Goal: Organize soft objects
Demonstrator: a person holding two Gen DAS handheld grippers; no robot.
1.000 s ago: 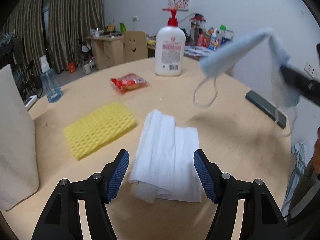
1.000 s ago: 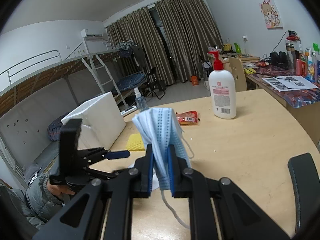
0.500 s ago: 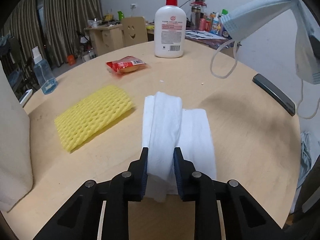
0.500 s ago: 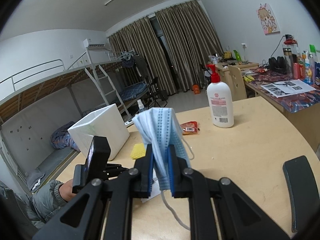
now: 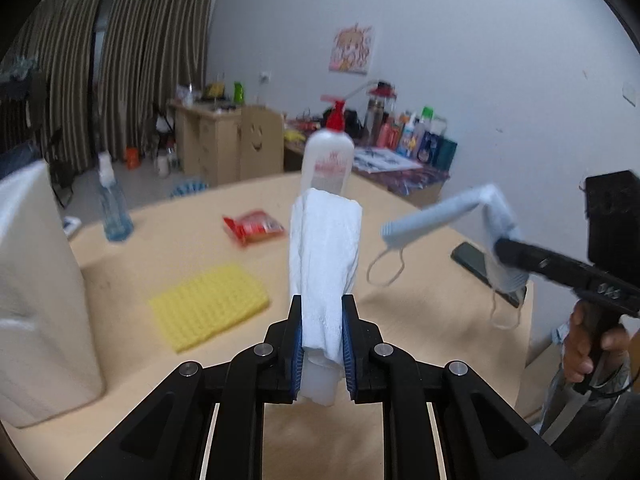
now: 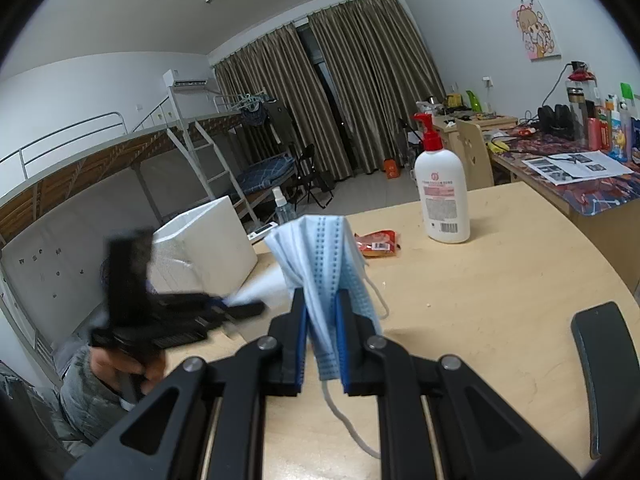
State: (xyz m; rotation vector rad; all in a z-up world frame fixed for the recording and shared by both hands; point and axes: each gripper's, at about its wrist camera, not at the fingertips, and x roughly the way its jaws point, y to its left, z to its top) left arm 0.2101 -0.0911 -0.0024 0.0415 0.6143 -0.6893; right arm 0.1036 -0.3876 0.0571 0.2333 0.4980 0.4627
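Gripping one towel, one mask

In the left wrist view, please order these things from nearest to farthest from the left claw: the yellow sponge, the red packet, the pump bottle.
1. Yellow sponge: on the table, just ahead and to the left of the left claw.
2. Red packet: mid-table, beyond the sponge.
3. Pump bottle: far side of the table, straight ahead, partly behind the tissue the claw holds.
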